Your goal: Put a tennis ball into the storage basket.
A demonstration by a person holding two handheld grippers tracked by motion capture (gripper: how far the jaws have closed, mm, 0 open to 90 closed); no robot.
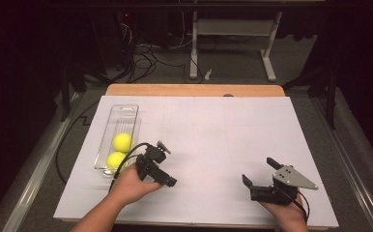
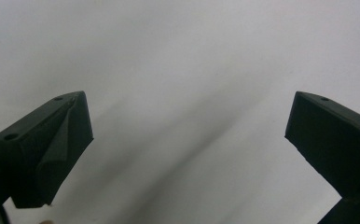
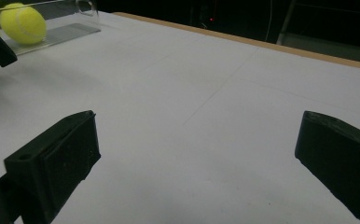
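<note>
Tennis balls (image 1: 119, 151) sit in the left half of the high view, two yellow ones inside a clear tray (image 1: 126, 110) on the white sheet (image 1: 213, 135).

Nearest the bottom edge, the left gripper (image 1: 167, 169) lies low over the sheet at lower left, held in the left hand (image 1: 132, 183), just right of the tray's near end. Its jaws stand wide apart with nothing between them; in the left gripper view they frame bare white sheet (image 2: 183, 93). Whether the tips touch the sheet is hard to say from this height.

At lower right, the right gripper (image 1: 259, 170) rests in the right hand (image 1: 286, 210), well apart from the tray. Its jaws are also spread wide and hold nothing; the right gripper view shows plain sheet (image 3: 192, 154) between them.

Farther up the frame, the near ball (image 1: 115, 160) lies at the tray's closest end, with the gripper's cable crossing in front of it. The far ball (image 1: 122, 142) lies just beyond, seemingly touching it. The tray's long axis runs up the frame, away from the person, leaning slightly right; its far half is bare. In the right gripper view one ball (image 3: 22, 23) shows at upper left inside the tray (image 3: 71, 31).

Beyond the sheet, the wooden table edge (image 1: 194, 90) spans the upper middle.
</note>
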